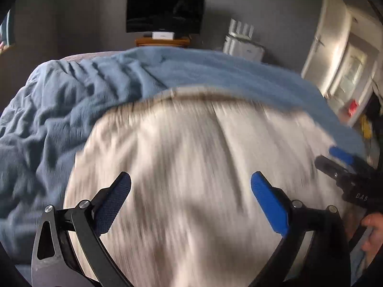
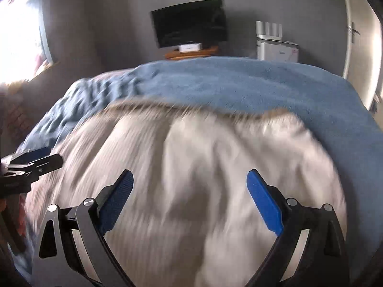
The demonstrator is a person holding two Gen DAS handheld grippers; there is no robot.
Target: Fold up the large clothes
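Left wrist view is showing a pale garment smeared by motion blur, its shape unreadable, lying on a blue blanket covering the bed. Left gripper and right gripper are hovering wide apart, holding nothing. A television is standing against the grey wall.

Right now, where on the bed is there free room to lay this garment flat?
Free: the smooth blue blanket beyond the white garment, toward the TV, and along its door-side edge. Crowded: the rumpled blanket folds on the window side.
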